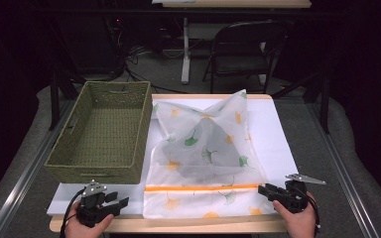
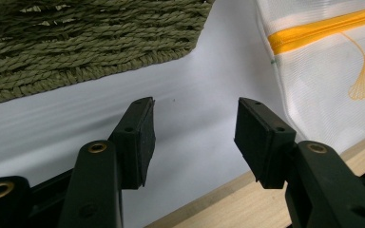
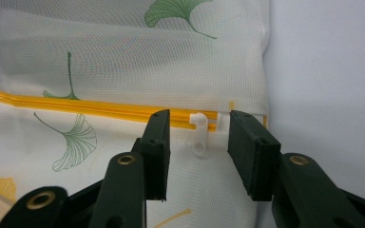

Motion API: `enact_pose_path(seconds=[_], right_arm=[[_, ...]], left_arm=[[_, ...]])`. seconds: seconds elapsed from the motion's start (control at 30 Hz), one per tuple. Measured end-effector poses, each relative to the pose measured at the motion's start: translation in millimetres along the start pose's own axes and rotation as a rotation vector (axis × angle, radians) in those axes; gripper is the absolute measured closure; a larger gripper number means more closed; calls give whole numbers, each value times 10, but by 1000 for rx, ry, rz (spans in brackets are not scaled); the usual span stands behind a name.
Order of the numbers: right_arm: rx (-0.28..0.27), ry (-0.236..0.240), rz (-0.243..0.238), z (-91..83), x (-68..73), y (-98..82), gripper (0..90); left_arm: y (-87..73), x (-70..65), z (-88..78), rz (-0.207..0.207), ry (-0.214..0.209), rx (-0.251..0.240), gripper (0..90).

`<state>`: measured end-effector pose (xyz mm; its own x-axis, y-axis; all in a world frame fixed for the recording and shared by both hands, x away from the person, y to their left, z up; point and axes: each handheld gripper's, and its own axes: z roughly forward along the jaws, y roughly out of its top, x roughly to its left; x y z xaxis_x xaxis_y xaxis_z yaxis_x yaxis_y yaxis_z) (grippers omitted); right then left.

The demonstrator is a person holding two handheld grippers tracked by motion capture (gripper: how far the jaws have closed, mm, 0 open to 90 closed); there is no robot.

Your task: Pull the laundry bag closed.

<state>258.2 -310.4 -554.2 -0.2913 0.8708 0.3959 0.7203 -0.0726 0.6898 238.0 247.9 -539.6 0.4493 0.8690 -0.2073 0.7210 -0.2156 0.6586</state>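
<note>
Dim room beyond; white-covered worktop point(image 1: 278, 134) with wooden near edge, folding chair point(image 1: 243, 49) behind.

Left claw point(image 1: 121, 202): held low at near left corner, pointed toward right, level over white cover. Jaws parted about halfway, nothing between them, pads point(image 2: 140, 142) clear of surface contents.

Right claw point(image 1: 264, 189): held at near right corner, pointed left at mesh bag point(image 1: 203, 148). Jaws wide apart, straddling white zipper pull point(image 3: 199, 135) at right end of orange zipper point(image 3: 100, 110); pads not pressing on pull.

Mesh bag: white with leaf print, spread over worktop centre, far part bulging upward. Woven basket point(image 1: 101, 131) just beside bag at left, near left claw.
</note>
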Motion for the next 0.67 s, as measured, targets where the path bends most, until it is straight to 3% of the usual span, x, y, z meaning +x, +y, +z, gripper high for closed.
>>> enact_pose_path(seconds=[0.67], right_arm=[[-11, 9, 10, 10, -23, -5, 595]], left_arm=[[12, -9, 30, 7, -6, 10, 487]])
